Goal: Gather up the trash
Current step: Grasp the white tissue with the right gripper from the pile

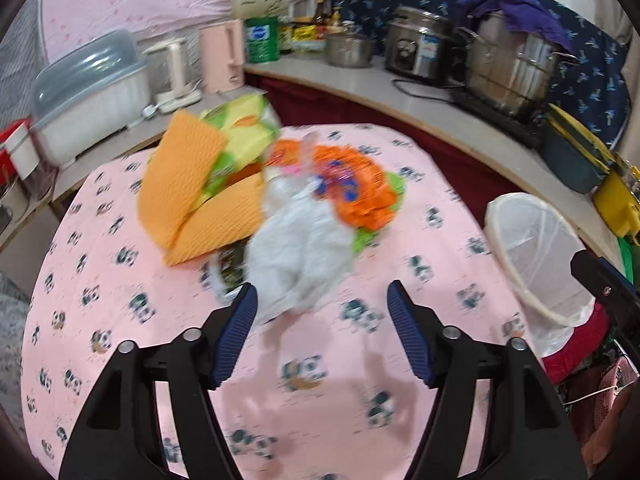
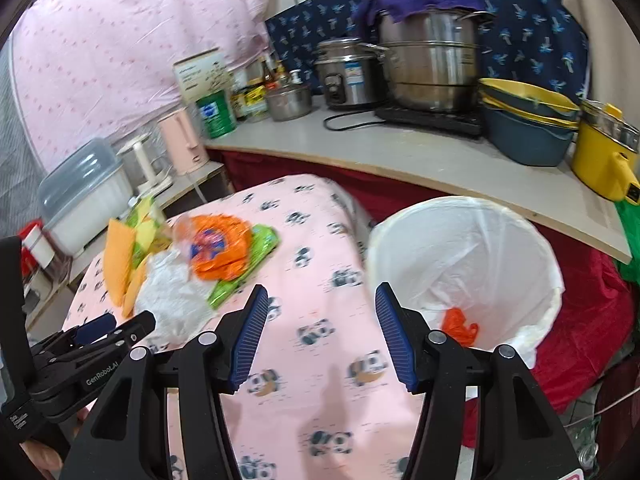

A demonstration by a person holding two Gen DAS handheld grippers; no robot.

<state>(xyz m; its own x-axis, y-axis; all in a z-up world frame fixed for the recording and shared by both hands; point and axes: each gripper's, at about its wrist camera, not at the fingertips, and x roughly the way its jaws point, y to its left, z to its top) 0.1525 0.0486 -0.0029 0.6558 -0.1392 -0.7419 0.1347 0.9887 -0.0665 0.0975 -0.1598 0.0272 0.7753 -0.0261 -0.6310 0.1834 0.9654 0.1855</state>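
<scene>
A pile of trash lies on the pink panda-print table: a crumpled white plastic bag, an orange wrapper, a yellow-green packet and folded orange cloths. My left gripper is open just in front of the white bag, whose near end reaches between the pads without being pressed. My right gripper is open over bare tablecloth, with the pile to its left. A bin with a white liner stands at the table's right edge, an orange scrap inside it.
A curved counter runs behind the table with steel pots, a rice cooker, a pink kettle, a green tin, stacked basins and a yellow pot. A lidded white container sits at the left. Red cloth lies beside the bin.
</scene>
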